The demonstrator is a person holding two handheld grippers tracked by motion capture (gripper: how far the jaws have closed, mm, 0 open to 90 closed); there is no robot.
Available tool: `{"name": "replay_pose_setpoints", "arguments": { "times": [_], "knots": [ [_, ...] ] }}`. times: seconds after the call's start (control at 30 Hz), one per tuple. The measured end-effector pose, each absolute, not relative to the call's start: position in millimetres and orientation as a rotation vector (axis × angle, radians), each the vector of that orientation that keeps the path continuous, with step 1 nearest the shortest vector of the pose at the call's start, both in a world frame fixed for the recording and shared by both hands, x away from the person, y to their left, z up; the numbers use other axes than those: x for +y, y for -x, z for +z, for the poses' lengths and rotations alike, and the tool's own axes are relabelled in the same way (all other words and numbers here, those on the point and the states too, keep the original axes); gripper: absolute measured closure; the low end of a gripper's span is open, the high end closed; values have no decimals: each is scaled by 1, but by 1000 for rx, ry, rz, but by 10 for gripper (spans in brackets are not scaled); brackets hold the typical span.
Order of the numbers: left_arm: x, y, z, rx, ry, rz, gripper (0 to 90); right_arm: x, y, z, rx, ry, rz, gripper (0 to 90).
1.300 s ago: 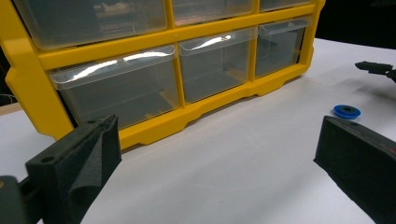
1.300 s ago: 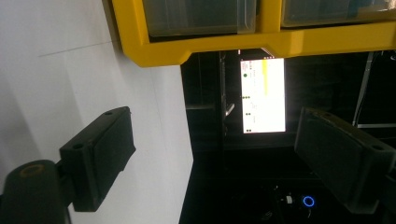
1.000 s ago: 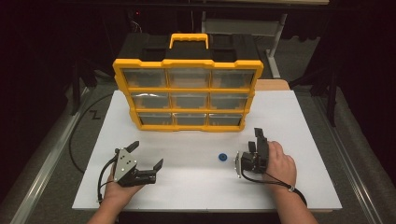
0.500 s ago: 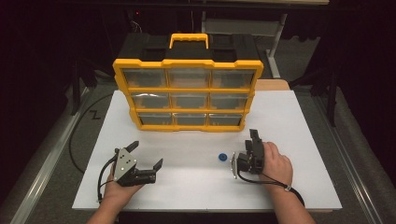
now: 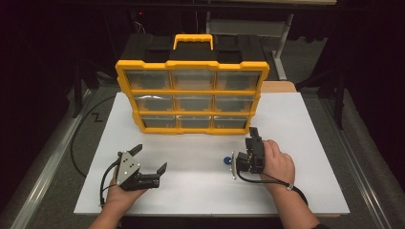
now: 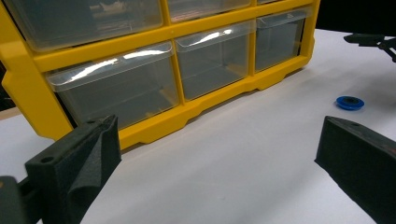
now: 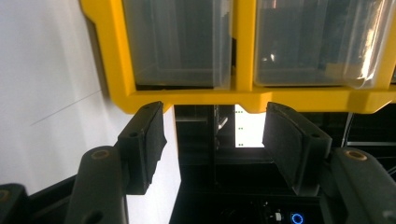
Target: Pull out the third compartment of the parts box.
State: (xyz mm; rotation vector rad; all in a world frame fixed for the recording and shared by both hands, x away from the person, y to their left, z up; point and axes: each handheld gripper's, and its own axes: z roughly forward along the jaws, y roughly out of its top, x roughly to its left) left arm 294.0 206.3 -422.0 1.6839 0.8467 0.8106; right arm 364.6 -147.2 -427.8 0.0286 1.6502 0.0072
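- The left hand-held gripper [image 5: 150, 161] rests low on the bench [image 5: 310, 143], its two black foam-padded jaws spread wide, released, holding nothing.
- The right hand-held gripper [image 5: 253, 136] is turned on its side in the person's right hand [image 5: 276, 162]; its ribbed black jaws stand apart and empty, pointing toward the organizer.
- A small round blue cap [image 5: 227, 161], flat and disc-shaped with a dark centre, lies on the bench just beside the right hand-held gripper, between the two hands.
- The bench top is a smooth, matte white board.
- A yellow plastic organizer [image 5: 192, 64] stands upright behind it, with three rows of clear, glossy drawers [image 6: 116, 88] and a yellow carry handle [image 5: 193, 38].
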Motion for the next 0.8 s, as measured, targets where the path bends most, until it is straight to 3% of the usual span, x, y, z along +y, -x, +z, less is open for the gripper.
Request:
{"name": "replay_pose_setpoints", "arguments": {
  "times": [0.8],
  "knots": [
    [206, -293, -421, 837, -1677, 801, 5, -126, -374, -381, 1605, -8, 15, 425]
  ]
}}
